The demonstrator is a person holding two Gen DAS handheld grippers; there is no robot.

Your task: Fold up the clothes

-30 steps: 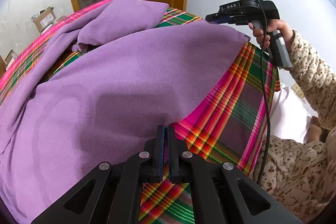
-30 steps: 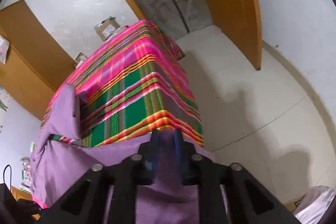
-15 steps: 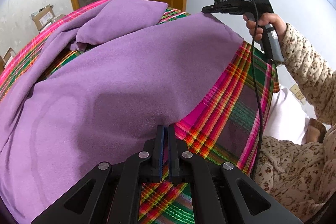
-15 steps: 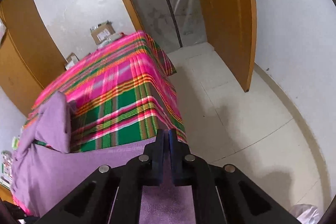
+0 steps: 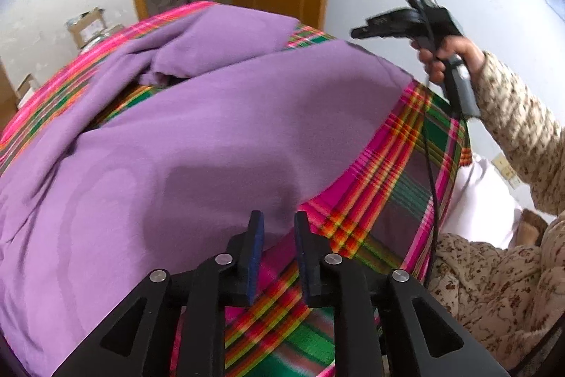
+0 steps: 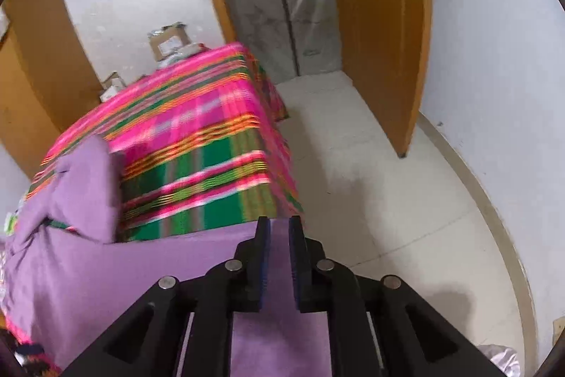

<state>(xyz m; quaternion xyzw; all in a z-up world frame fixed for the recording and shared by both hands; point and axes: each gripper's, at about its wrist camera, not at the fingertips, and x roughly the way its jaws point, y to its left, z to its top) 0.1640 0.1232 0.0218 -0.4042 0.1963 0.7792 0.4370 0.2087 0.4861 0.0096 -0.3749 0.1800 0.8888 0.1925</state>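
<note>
A purple garment (image 5: pixel 197 143) lies spread across a surface draped in a pink-and-green plaid cloth (image 5: pixel 416 165), with one part doubled back near the far edge; judging by the broad flat panel, most of the folding remains to be done. The left gripper (image 5: pixel 277 225) hovers at the garment's near edge, its fingers (image 5: pixel 256 232) parted a little and gripping nothing. The right gripper (image 6: pixel 279 235) sits over the garment's edge at the surface's side, fingers (image 6: pixel 263 242) narrowly apart with purple fabric showing between them; whether they touch the fabric cannot be told.
</note>
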